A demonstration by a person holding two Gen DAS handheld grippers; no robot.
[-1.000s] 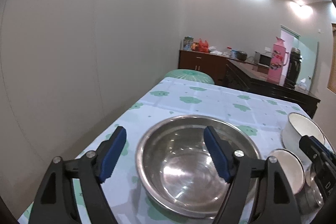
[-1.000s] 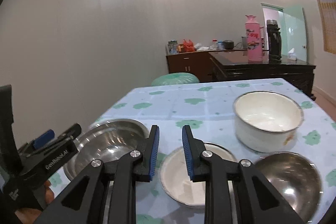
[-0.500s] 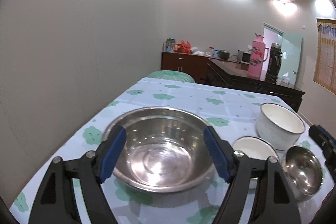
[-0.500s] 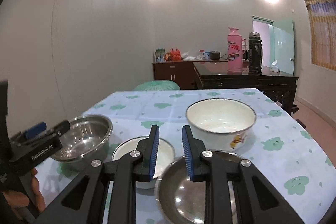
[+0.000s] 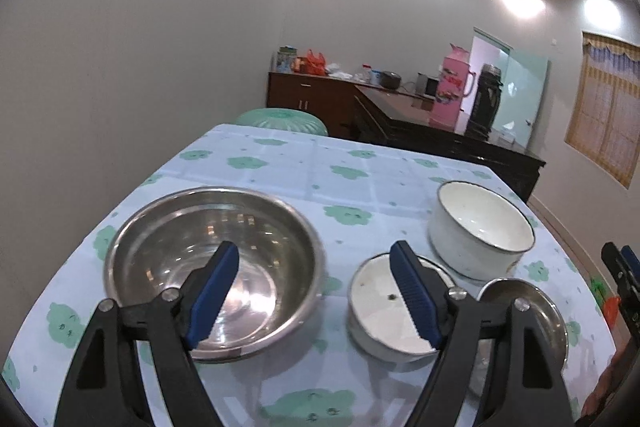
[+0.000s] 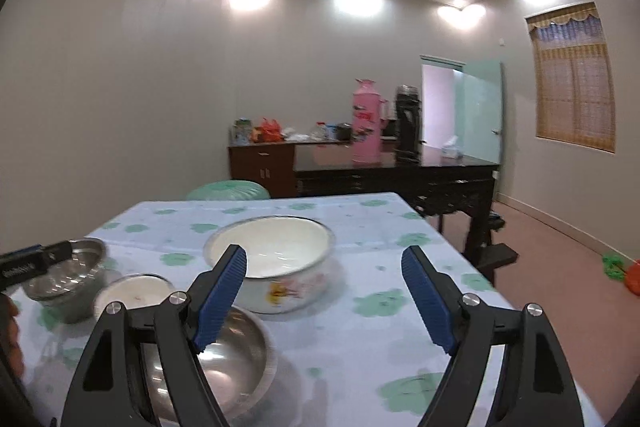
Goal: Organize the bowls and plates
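A large steel bowl (image 5: 256, 239) sits at the table's left. A small white bowl (image 5: 376, 303) lies beside it, a small steel bowl (image 5: 536, 311) to its right, and a tall white enamel bowl (image 5: 480, 231) behind. My left gripper (image 5: 316, 295) is open and empty, above the gap between the large steel bowl and the small white bowl. My right gripper (image 6: 324, 295) is open and empty, above the small steel bowl (image 6: 236, 355) and in front of the enamel bowl (image 6: 276, 255). The small white bowl (image 6: 132, 293) and large steel bowl (image 6: 72, 279) show at left.
The table has a blue cloth with green prints (image 5: 352, 171). A wall runs along its left side. A green stool (image 5: 280, 119) stands at the far end. A dark sideboard (image 6: 392, 179) with a pink flask (image 6: 366, 127) and a black flask stands behind.
My right gripper has opened wide and moved right, from over the small white bowl to the small steel bowl. My left gripper has swung right and stayed open.
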